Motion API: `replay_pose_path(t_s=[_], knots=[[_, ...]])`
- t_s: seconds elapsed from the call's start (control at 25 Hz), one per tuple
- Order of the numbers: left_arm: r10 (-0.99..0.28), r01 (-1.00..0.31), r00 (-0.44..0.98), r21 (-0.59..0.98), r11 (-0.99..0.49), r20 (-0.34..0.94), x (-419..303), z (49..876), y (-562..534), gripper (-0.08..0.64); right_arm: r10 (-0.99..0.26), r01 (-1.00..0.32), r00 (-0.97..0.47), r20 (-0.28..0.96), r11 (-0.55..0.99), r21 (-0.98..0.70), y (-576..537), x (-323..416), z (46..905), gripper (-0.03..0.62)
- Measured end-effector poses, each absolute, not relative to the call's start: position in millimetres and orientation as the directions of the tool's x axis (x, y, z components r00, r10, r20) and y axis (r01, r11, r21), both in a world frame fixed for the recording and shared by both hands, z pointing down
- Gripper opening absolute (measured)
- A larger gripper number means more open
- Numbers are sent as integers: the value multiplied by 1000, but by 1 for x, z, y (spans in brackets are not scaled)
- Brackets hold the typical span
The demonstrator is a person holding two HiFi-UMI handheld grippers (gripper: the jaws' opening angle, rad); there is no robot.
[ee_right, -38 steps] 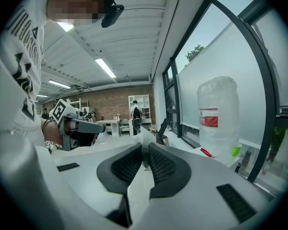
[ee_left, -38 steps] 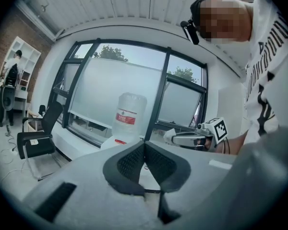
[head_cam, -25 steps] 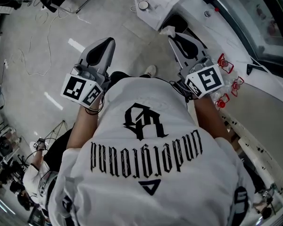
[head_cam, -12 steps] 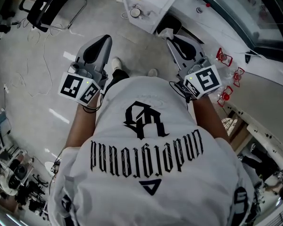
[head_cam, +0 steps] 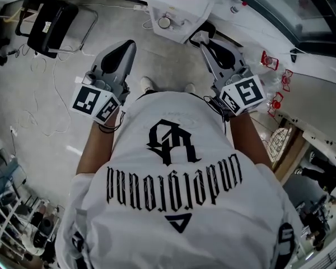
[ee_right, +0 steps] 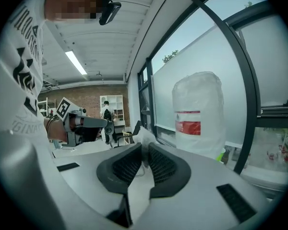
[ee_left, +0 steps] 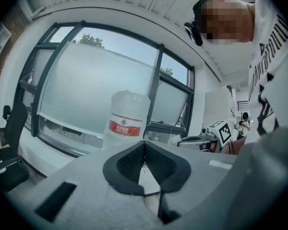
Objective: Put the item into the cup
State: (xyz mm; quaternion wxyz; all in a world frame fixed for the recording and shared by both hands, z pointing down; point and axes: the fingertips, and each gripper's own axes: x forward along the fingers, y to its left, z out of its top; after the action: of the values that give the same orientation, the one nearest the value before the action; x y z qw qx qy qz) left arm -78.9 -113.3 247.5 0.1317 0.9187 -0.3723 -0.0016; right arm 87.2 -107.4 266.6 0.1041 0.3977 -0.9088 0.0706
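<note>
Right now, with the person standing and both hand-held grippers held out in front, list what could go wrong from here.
1. Loose cables lie on the floor to the person's left; a step that way could snag one.
2. A large water bottle stands ahead of the left hand-held gripper and the right hand-held gripper; a forward swing might knock it.
3. Both pairs of jaws are together and empty, and no cup shows, so a hurried reach may miss.

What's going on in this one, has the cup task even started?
Not really. A person in a white printed T-shirt holds the left claw and right claw out over the grey floor. Both claws are closed with nothing in them. Both gripper views face a large plastic-wrapped water jug with a red label before a window; no cup or item shows.
</note>
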Motion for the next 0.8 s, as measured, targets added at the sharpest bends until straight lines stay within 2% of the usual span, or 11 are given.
replay_pose_path(t_s=[0.44, 0.8], knots=[[-623, -620, 778, 250, -743, 77, -136, 254, -124, 14, -781, -809, -573, 250, 587, -22, -115, 38, 266, 49], [-618, -615, 782, 245, -749, 75, -165, 258, -126, 14, -773, -810, -567, 285, 587, -20, -119, 9, 280, 49]])
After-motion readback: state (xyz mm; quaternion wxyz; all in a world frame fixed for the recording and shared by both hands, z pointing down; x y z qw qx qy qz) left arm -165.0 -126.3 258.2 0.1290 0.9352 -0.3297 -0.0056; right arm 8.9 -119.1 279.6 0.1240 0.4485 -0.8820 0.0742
